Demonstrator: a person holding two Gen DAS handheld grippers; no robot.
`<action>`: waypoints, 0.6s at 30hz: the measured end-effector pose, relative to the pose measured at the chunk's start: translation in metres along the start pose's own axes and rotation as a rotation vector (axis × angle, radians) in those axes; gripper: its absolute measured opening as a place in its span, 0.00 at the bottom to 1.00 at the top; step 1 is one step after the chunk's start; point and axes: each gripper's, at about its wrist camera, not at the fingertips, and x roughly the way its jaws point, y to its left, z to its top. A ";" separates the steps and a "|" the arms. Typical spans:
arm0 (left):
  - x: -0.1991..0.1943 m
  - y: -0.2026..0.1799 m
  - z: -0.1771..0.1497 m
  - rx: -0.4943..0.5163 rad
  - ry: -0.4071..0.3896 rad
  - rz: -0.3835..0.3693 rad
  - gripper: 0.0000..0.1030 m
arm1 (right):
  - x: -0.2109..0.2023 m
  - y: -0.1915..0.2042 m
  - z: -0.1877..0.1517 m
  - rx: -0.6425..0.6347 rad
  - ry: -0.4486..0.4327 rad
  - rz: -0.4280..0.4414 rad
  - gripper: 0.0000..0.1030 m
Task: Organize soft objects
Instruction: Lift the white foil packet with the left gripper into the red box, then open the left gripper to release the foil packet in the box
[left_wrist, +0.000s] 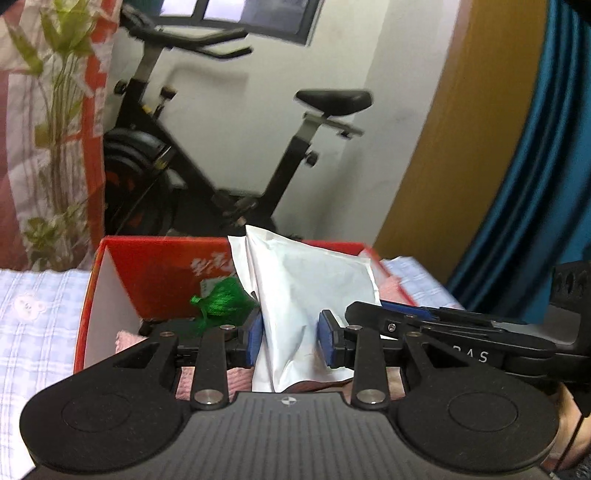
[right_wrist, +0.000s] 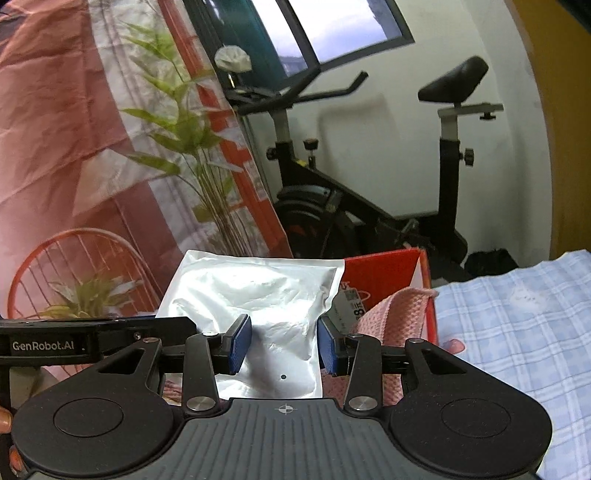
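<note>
Both grippers hold the same white foil pouch above the red cardboard box, which stands on the blue checked bed sheet. In the left wrist view the left gripper pinches the pouch's lower part, with its blue pads pressed on the crumpled foil, and the pouch rises toward 12 o'clock from the jaws. In the right wrist view the right gripper is half closed around the pouch; the left pad touches the foil, but at the right pad I cannot tell if there is real contact. The first risk, in my judgement, is that this smooth foil slips out when one gripper lets go, because each grip is only on a thin soft edge. The second risk is that the pouch catches on the box wall at 10 o'clock or pushes on the green mesh bag inside. The pink towel hangs over the box edge at 3 o'clock of the right jaws, and a careless lowering can drag it out. If the two hands pull apart, the pouch may stretch or tear.
</note>
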 end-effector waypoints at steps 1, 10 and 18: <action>0.003 0.000 -0.001 -0.003 0.015 0.020 0.34 | 0.008 -0.001 0.000 0.005 0.026 -0.012 0.36; 0.000 0.006 0.004 0.022 0.013 0.167 0.50 | 0.031 0.004 -0.018 0.061 0.117 -0.127 0.44; -0.056 0.016 -0.006 0.038 -0.053 0.137 0.55 | 0.007 0.018 -0.031 -0.032 0.074 -0.119 0.47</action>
